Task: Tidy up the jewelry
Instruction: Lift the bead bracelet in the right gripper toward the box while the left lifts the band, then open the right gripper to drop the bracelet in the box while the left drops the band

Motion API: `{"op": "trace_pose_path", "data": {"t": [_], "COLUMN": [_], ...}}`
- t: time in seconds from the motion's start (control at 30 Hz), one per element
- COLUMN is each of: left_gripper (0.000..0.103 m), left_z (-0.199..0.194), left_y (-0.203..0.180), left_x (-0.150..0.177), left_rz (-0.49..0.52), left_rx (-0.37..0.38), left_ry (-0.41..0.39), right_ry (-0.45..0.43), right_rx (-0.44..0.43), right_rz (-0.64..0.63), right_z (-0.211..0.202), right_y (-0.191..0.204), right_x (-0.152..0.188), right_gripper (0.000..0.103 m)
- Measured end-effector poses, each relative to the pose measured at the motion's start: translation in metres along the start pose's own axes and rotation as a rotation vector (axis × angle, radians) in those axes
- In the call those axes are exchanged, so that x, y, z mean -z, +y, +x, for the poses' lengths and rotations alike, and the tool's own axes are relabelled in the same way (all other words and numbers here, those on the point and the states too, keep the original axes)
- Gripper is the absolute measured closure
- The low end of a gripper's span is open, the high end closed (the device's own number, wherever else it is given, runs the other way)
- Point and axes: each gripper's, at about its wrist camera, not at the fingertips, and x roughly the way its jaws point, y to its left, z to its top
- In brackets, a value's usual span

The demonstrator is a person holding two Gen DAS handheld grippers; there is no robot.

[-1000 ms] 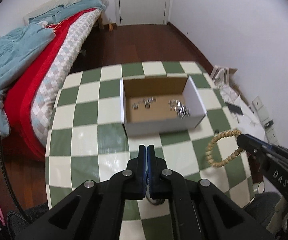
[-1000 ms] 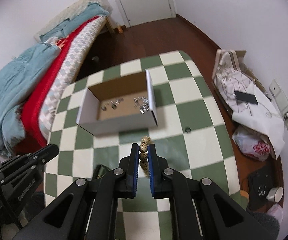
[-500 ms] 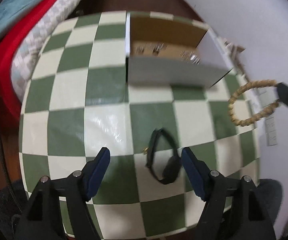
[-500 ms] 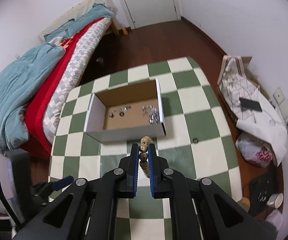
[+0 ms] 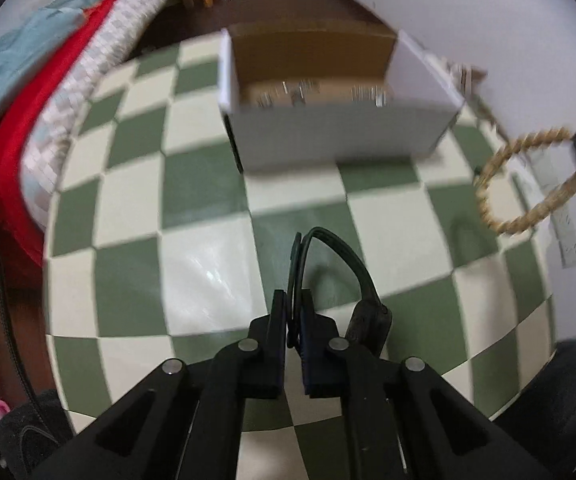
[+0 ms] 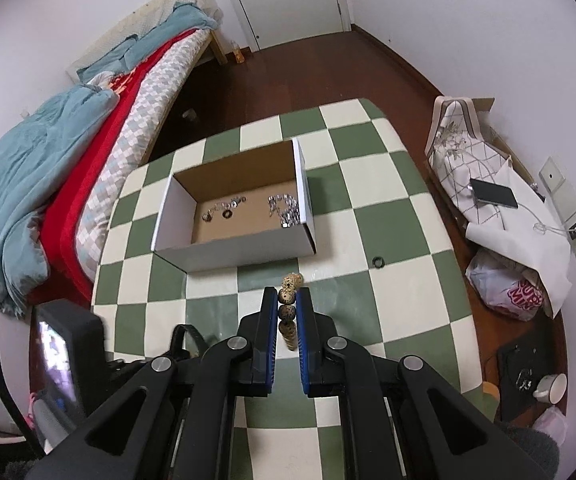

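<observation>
Left wrist view's pretty blurry, but the left claw (image 5: 296, 312) has just been closing and now pinches the thin dark band (image 5: 330, 248) lying on the checkered table (image 5: 207, 200), in front of the cardboard box (image 6: 243, 248). Right claw (image 6: 288, 304) is clamped on the beaded bracelet (image 6: 290, 300), held above the table just short of the box.

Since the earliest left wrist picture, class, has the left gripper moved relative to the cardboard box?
Yes. The left gripper has come down toward the checkered table, the cardboard box now higher in view; its jaws just closed on the dark band.
</observation>
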Motion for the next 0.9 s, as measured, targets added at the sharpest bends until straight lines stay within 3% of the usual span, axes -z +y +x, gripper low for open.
{"op": "trace_pose_path", "data": {"t": [0.2,0.37,0.63,0.9], "left_gripper": [0.100,0.100,0.100,0.100], "left_z": [-0.058,-0.065,-0.050,-0.024], "left_y": [0.006,0.018,0.026,0.028], "left_x": [-0.045,-0.091,-0.142,-0.159], "left_rz": [-0.054,-0.088,-0.114,-0.130], "left_rx": [-0.070,-0.083,-0.086,-0.058], "left_ry": [-0.166,-0.212,-0.222,-0.181], "right_ry": [-0.032,-0.050,-0.038,0.004], "right_rx": [-0.019,-0.029,-0.015,0.009], "right_rz": [-0.026,-0.045,-0.090,-0.111], "right_z": [-0.009,-0.001,0.034,0.078], "right_y": [0.012,0.025,0.044,0.045], "right_x": [-0.021,-0.046,-0.095,-0.123], "right_gripper": [0.094,0.094,0.094,0.094]}}
